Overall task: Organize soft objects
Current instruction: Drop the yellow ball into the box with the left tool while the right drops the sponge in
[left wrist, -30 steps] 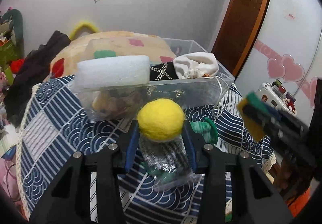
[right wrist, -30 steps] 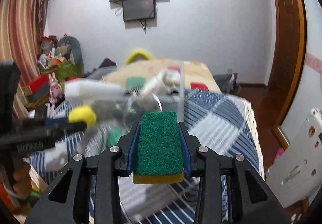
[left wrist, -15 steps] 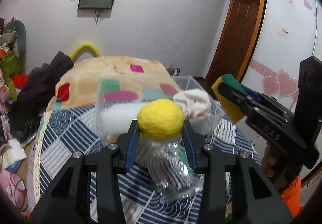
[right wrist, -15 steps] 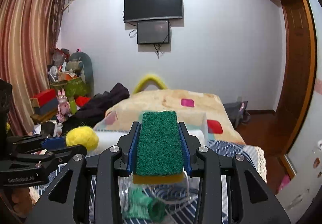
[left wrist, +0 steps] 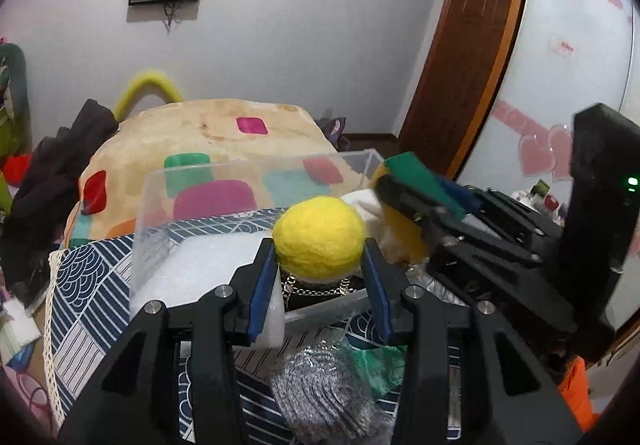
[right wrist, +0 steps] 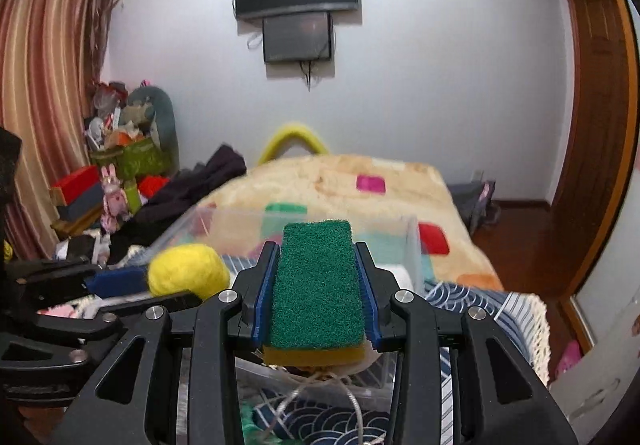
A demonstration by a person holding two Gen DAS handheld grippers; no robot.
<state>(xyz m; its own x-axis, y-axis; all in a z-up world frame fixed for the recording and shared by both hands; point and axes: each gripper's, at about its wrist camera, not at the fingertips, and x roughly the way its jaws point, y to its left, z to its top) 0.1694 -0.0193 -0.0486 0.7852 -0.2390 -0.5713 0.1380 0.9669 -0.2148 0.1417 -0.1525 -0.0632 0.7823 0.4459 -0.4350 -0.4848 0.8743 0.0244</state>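
Left wrist: left claw grips yellow ball; right claw grips green sponge; no legible writing.

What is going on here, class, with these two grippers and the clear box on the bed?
A person is sorting soft things with a gripper in each hand. The left gripper is shut on a yellow felt ball, and the right gripper is shut on a green and yellow sponge. Both hover over the clear plastic box, which already holds a white foam block and a white cloth. Neither item has been released yet.
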